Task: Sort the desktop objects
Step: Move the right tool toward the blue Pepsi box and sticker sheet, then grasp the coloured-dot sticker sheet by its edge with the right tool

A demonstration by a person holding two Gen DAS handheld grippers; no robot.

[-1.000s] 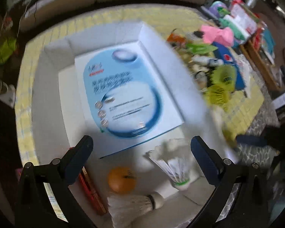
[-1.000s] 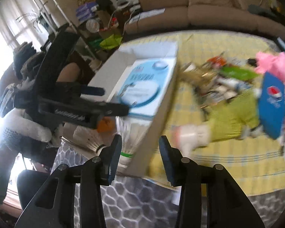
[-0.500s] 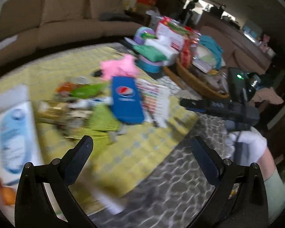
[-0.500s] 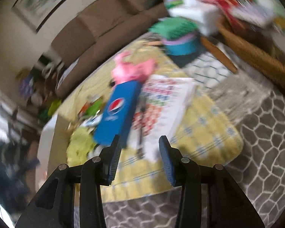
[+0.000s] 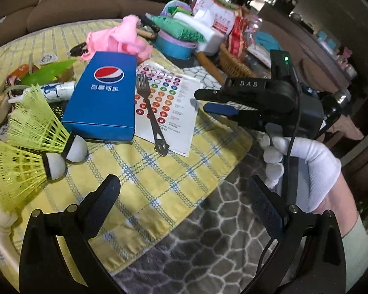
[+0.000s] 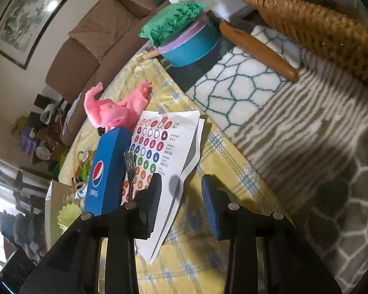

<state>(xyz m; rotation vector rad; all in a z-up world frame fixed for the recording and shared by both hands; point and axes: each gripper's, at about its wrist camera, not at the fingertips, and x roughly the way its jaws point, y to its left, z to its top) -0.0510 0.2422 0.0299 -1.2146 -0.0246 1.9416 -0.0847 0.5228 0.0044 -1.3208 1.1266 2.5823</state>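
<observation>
Currently both views are sharp, where 0.5 s ago they were smeared by motion; the left view sat farther back then and now sits close over the near edge of the yellow checked cloth (image 5: 157,186). The right gripper, then off to the side over the grey patterned rug (image 5: 208,252), now reaches in over the cloth's near right corner.

Left gripper (image 5: 184,193): fingers wide apart, nothing between them, over the cloth's near edge.

Right gripper (image 6: 181,201): fingers apart, empty, poised above the near corner of the sticker sheet (image 6: 174,147); whether it touches the sheet cannot be told. A white-gloved hand (image 5: 304,164) holds it.

Items on the cloth, near to far:
- 2 yellow plastic shuttlecocks (image 5: 32,144) with white caps, lying on their sides by the left edge, just beside each other.
- 1 blue Pepsi box (image 5: 103,95), lying flat, its near end just behind the shuttlecock caps.
- 1 metal fork (image 5: 151,110), lying on the sticker sheet just beside the box, tines pointing away.
- 1 white sheet of coloured round stickers, partly under the box.
- 1 pink crumpled cloth (image 5: 120,39) behind the box.
- 1 blue round tub (image 6: 191,46) with a purple lid beyond the far right corner, a green packet (image 6: 174,22) on top.
</observation>
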